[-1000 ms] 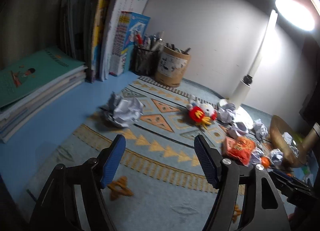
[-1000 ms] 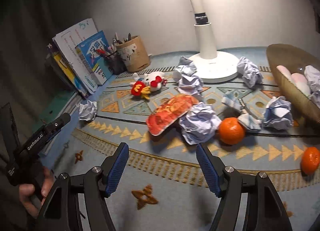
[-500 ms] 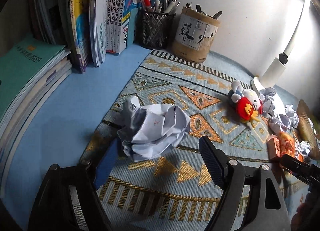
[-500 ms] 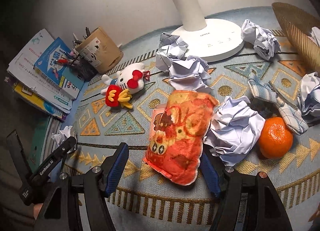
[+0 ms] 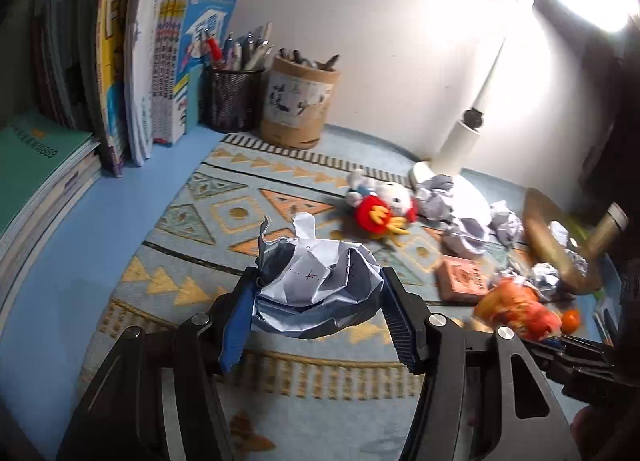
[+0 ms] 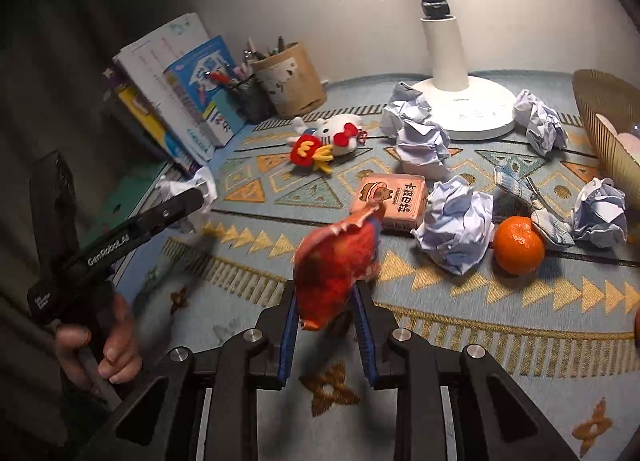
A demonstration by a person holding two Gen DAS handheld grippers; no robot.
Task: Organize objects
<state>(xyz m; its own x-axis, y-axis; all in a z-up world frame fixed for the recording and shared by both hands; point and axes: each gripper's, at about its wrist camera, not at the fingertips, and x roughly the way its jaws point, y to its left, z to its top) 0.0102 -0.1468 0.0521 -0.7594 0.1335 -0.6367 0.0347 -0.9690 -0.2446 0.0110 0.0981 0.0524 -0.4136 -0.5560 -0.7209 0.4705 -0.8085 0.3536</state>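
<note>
A white desk lamp [image 6: 460,101] stands at the back of a patterned mat [image 6: 500,301]. A row of upright books [image 5: 160,73] leans against the wall, with a green-covered stack [image 5: 36,165] lying flat beside it. Just beside the books are a black mesh pen holder [image 5: 230,101] and a round cardboard pen pot [image 5: 298,101], touching each other.

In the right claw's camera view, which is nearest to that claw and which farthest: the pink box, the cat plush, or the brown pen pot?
1. Pink box: just beyond the red packet gripped in the right claw.
2. Cat plush: farther back on the mat, slightly left.
3. Brown pen pot: at the wall, by the books.
</note>
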